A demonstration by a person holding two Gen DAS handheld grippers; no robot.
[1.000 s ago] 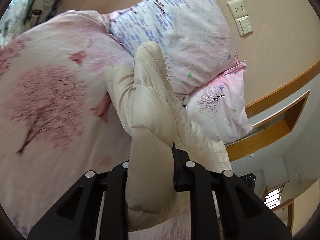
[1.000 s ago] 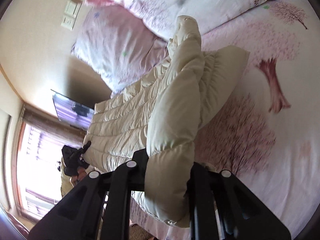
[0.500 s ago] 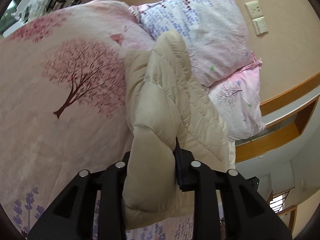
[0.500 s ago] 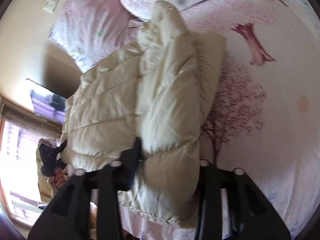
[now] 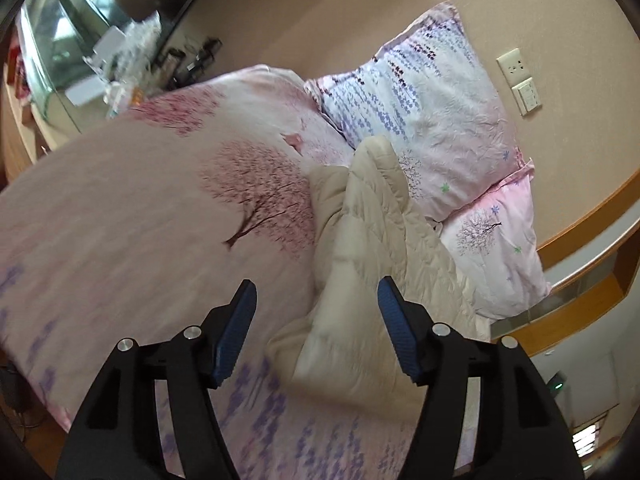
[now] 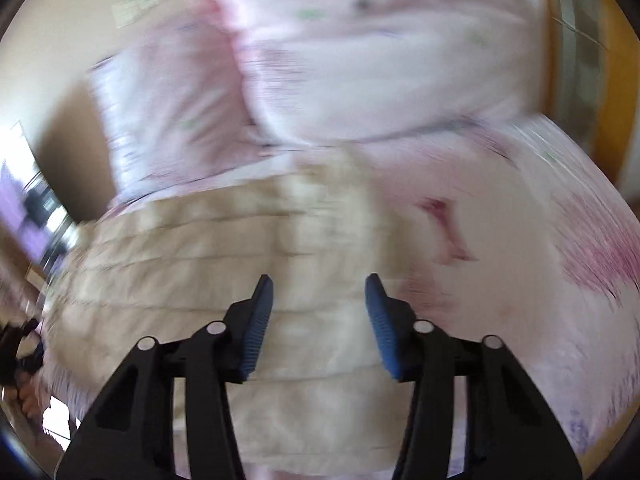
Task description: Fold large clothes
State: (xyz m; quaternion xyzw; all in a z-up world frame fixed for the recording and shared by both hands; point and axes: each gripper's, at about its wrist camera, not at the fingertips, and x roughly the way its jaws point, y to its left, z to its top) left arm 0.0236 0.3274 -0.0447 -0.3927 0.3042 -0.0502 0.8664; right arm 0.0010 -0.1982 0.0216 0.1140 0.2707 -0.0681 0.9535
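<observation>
A cream quilted puffer jacket lies on the pink tree-print bedspread, its top end near the pillows. My left gripper is open and empty, above the jacket's left edge. In the blurred right wrist view the jacket lies spread flat under my right gripper, which is open and empty above its middle.
Two pillows lean on the wall at the head of the bed, also seen in the right wrist view. A cluttered glass shelf stands beyond the bed. A wooden ledge runs along the wall at right.
Both grippers were shut on folds of the jacket; both have opened and let go. The jacket has dropped flat onto the bed and both grippers have pulled back.
</observation>
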